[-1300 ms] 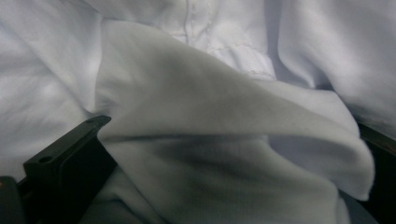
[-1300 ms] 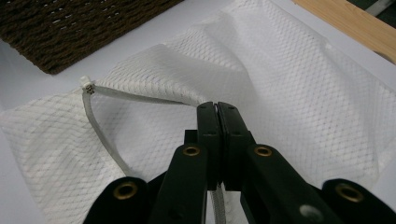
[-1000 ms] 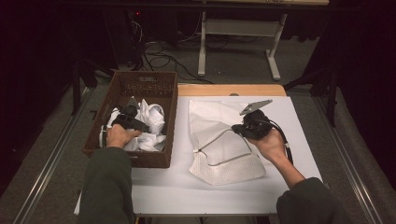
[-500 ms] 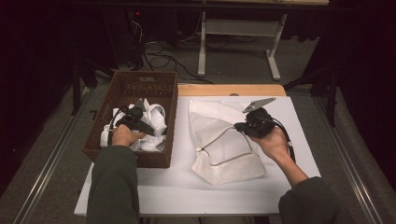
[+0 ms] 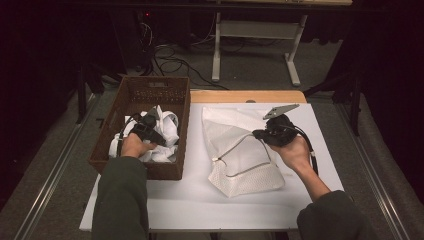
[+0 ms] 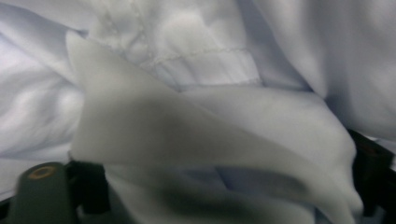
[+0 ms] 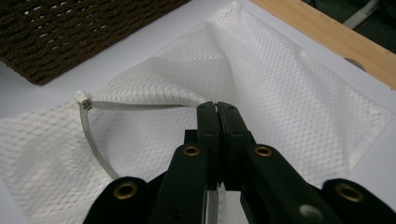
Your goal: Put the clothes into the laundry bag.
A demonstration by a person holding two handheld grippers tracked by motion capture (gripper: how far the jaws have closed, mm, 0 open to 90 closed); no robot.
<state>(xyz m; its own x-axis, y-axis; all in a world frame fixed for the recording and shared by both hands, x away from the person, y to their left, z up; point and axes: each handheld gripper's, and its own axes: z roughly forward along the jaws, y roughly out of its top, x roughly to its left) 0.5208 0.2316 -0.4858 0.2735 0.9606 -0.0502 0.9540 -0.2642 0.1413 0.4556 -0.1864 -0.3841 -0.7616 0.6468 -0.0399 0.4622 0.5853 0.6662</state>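
Observation:
A white mesh laundry bag (image 5: 240, 160) lies on the white table top, its zippered mouth lifted. My right gripper (image 5: 256, 134) is shut on the edge of that mouth; in the right gripper view the jaws (image 7: 217, 108) meet on the bag's (image 7: 280, 79) rim, near the zipper pull (image 7: 84, 100). My left gripper (image 5: 160, 141) reaches into the brown wicker basket (image 5: 135, 92), down into crumpled white cloth (image 5: 167, 125). Its jaws have just been closing, and a fold of cloth (image 6: 187, 130) lies between them. My left gripper (image 6: 229, 182) still stands wide, and I see no pad pressing.
The basket stands at the table's left, beside the bag. A wooden strip (image 5: 240, 96) borders the table's far edge. Bare white table top (image 5: 200, 205) lies in front of the bag. Cables and a metal stand sit on the floor beyond.
My left gripper has shifted slightly to the right, deeper into the cloth in the basket. My right gripper holds the bag's edge as before.

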